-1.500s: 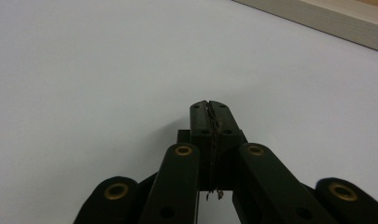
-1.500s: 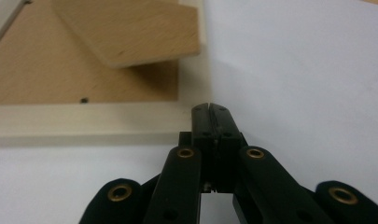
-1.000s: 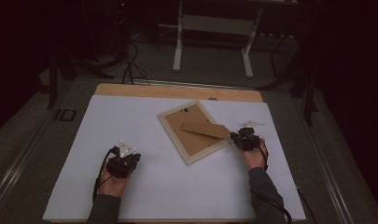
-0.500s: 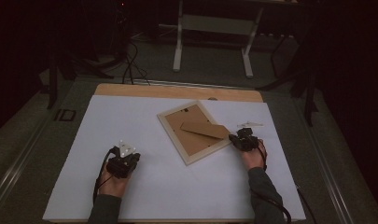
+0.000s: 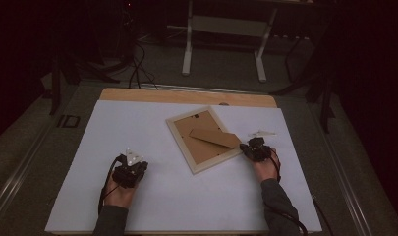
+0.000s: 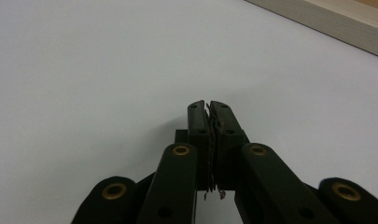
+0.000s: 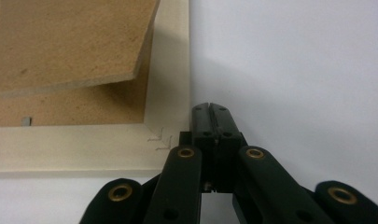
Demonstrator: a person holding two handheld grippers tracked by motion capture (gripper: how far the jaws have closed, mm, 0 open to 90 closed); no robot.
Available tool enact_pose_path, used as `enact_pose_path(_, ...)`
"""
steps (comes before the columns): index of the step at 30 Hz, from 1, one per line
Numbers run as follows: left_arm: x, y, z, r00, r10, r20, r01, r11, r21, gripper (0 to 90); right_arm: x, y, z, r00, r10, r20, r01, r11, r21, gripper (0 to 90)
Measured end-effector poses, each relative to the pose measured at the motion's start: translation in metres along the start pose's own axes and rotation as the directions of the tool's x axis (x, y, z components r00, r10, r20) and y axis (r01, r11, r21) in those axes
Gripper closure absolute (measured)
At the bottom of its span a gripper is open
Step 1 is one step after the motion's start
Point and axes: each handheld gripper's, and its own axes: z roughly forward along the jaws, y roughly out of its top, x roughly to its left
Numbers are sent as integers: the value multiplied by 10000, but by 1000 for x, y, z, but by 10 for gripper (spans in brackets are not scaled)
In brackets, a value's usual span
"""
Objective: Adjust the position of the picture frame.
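High view: one pale wooden picture frame (image 5: 205, 140) lies face down on the smooth white table (image 5: 186, 196), with one flat brown board (image 5: 213, 137) resting crooked on its back. The right gripper (image 5: 246, 147) sits at the frame's corner, jaws pressed together, holding nothing. The left gripper (image 5: 132, 169) rests well apart, closed too.

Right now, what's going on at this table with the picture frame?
A person sits at a white table with a hand-held tool in each hand. A picture frame lies face down, its brown backing board loose and askew on top. The right tool, shut and empty, rests at the frame's near right corner. The left tool, also shut and holding nothing, rests on the bare table, apart from the frame.
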Motion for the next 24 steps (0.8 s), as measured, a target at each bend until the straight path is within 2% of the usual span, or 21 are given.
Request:
enact_pose_path(7,0,0,0,10000,-62,-36,62,10000,-73,874,8,-3,-3,9997,-217,74,218,9998,-16,900)
enact_pose_path(14,-1,0,0,10000,23,52,-23,10000,-87,866,13,-5,-5,9997,-216,112,216,9998,-33,900)
enact_pose_path(18,-2,0,1,9999,125,75,-124,9999,-64,866,19,-8,-8,9994,-329,-94,329,9995,26,900)
enact_pose_path(24,-2,0,1,9998,151,86,-151,9999,-78,866,27,-12,-11,9987,-484,-171,484,9988,-8,900)
